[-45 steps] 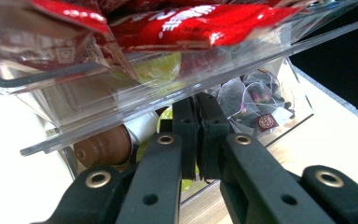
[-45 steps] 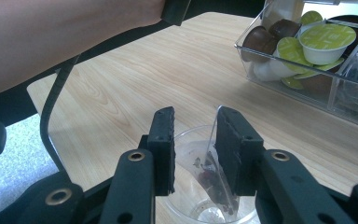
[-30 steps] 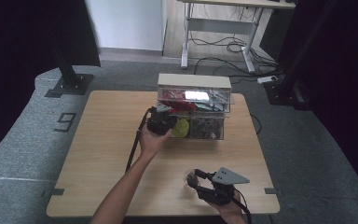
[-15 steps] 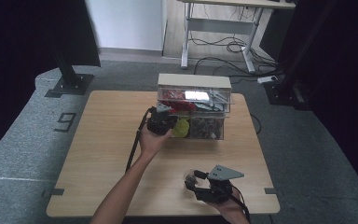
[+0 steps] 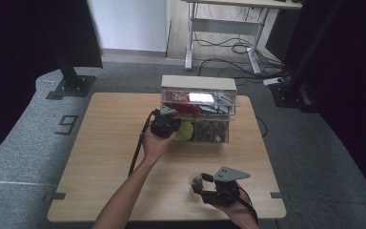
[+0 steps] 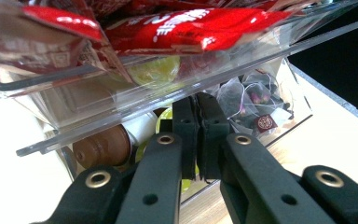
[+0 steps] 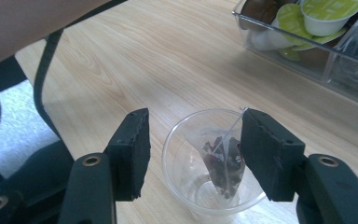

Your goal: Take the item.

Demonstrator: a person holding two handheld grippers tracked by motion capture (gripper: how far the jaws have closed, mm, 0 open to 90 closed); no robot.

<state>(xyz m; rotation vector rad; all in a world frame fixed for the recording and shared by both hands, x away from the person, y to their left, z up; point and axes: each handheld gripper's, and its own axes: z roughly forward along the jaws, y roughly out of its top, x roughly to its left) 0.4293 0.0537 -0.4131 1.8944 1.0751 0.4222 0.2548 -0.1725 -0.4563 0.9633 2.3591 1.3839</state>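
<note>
A clear plastic cup (image 7: pixel 177 135) stands on the wooden table (image 5: pixel 114 143) near its front edge, with a pyramid tea bag (image 7: pixel 223 163) inside. My right gripper (image 7: pixel 196 149) is open, one jaw on each side of the cup and neither pressing it; its jaws have just been opening. The bag's string leans against one jaw. My left gripper (image 6: pixel 196 140) is shut, its tips together just under the upper drawer of a clear organizer (image 5: pixel 198 83). In the high view the left gripper (image 5: pixel 164 125) sits at the organizer's front left and the right gripper (image 5: pixel 198 183) at the cup (image 5: pixel 196 180).
The upper drawer holds red packets (image 6: pixel 191 23). The lower one holds brown and green coffee pods (image 6: pixel 105 147) and tea bags (image 6: pixel 256 107). The left gripper's black cable (image 5: pixel 136 152) trails across the table. Bare wood lies to the left.
The right gripper has shifted slightly by the cup and its jaws stand a little wider. The left hand has stayed at the organizer.
</note>
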